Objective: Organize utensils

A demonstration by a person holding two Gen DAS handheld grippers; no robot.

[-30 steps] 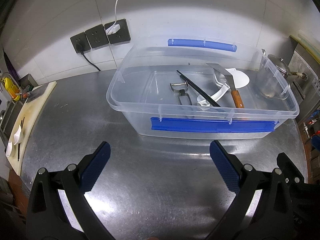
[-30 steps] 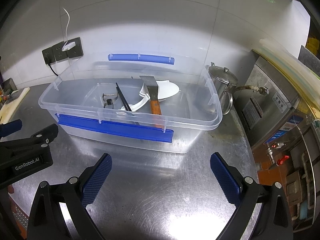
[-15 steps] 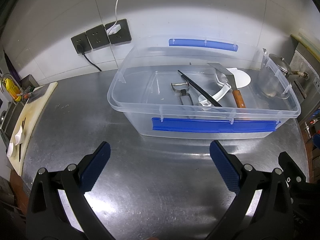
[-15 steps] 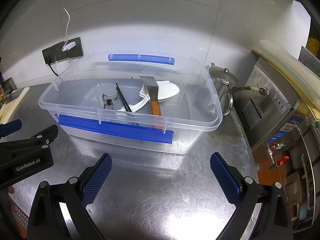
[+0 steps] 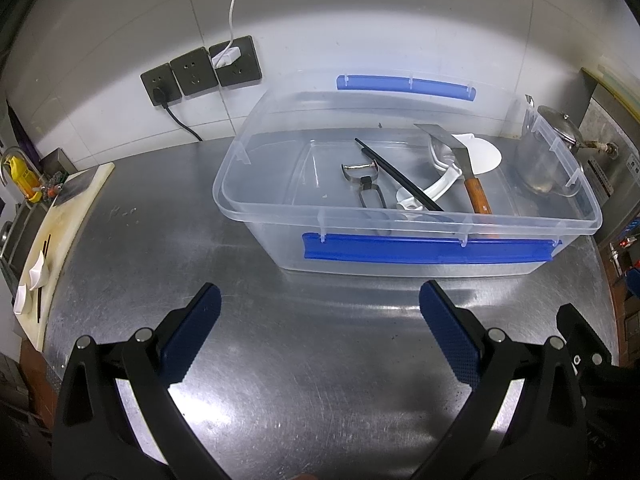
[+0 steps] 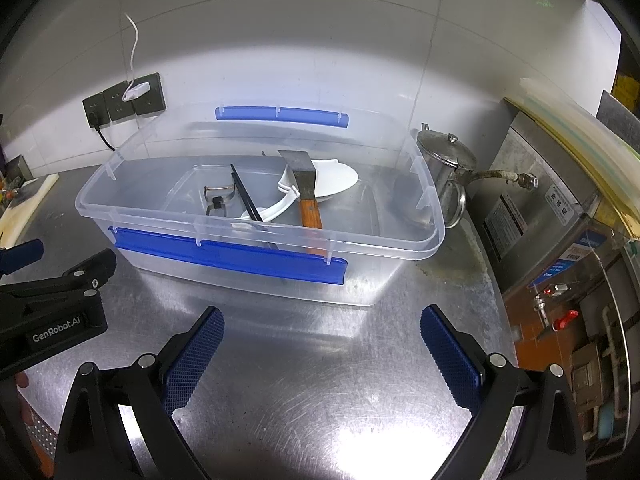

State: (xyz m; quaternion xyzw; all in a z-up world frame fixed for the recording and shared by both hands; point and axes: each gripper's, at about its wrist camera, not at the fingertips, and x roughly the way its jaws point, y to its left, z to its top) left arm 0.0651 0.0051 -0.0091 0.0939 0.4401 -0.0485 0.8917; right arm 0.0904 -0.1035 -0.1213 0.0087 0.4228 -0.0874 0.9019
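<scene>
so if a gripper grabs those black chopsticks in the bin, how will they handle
The black chopsticks look thin, stiff and probably light. They lean across the white spoon, so a nudge may slide or roll them. A smooth finish might slip in the pads.

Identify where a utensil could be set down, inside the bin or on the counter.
Free: the bin's left floor, left of the peeler; the counter between bin and both open grippers. Crowded: the bin's middle-right, where chopsticks, spoons and scraper overlap.
</scene>
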